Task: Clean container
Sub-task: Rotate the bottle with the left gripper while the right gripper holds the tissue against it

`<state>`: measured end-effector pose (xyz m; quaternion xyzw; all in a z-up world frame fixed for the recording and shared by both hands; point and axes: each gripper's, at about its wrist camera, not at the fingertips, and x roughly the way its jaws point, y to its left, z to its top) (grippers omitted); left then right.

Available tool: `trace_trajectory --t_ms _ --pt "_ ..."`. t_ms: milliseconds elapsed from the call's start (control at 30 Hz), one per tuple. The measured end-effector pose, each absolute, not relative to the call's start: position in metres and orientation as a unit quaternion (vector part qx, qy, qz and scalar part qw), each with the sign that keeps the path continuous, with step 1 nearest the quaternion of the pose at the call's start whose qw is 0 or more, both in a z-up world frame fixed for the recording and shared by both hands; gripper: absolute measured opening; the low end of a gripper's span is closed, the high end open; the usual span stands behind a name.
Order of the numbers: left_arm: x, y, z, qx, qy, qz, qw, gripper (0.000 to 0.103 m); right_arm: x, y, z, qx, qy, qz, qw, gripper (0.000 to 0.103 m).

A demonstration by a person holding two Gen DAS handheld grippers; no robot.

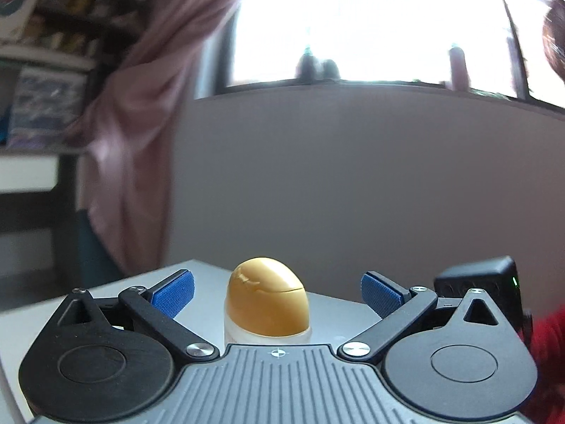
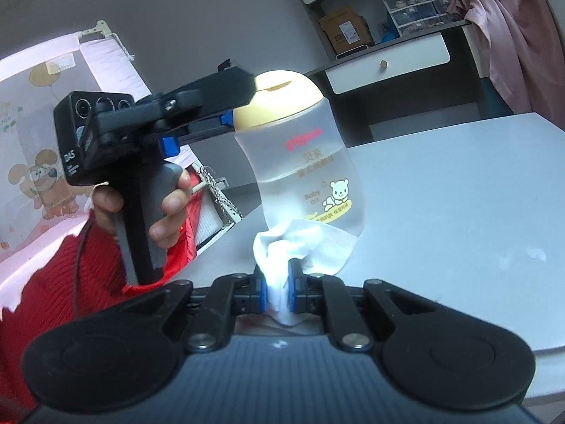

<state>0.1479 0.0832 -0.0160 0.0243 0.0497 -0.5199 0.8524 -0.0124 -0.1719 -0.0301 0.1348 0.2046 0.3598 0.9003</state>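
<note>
1. Left claw [image 1: 277,291] stands with its jaws wide apart, one blue pad [image 1: 173,295] on each side of the bottle's gold cap [image 1: 266,300], touching neither. The pads do not press on anything.
2. Right claw [image 2: 277,284] is clamped tight on a wad of white cloth [image 2: 303,243], which bunches forward and lies against the lower front of the bottle [image 2: 303,162].
3. That bottle, the container to be cleaned, stands upright on the grey tabletop [image 2: 459,194], near its left edge, with clear liquid inside and a printed bear label facing the right wrist view.
4. To do this step well, I would judge that the left claw should close on the cap or neck squarely, with both pads level, before the cloth is pushed hard. The bottle looks smooth and tall, so a sideways wipe against an unheld bottle would likely tip or slide it.
5. The cap is rounded, so a grip low on it, or just under it, should slip less.
6. The cloth should go around the wall in firm strokes while staying pinched.
7. Count: two claws, one bottle, one cap, one cloth, one tabletop. One hand [image 2: 169,208] shows, on the left claw's handle, above a red sleeve [image 2: 53,282].
</note>
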Motion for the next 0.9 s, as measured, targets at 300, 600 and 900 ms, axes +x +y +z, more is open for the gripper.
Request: trace_trajectory --t_ms 300,600,900 --pt "0.168 0.082 -0.035 0.044 0.031 -0.575 0.816 0.102 -0.013 -0.172 -0.030 0.133 0.206 0.361 0.900 0.011" --pt "0.178 0.074 -0.039 0.044 0.031 -0.589 0.806 0.099 -0.015 -0.171 -0.031 0.139 0.205 0.361 0.899 0.011" --pt "0.174 0.070 -0.025 0.024 0.053 -0.564 0.824 0.052 -0.017 -0.171 -0.031 0.141 0.203 0.359 0.900 0.011"
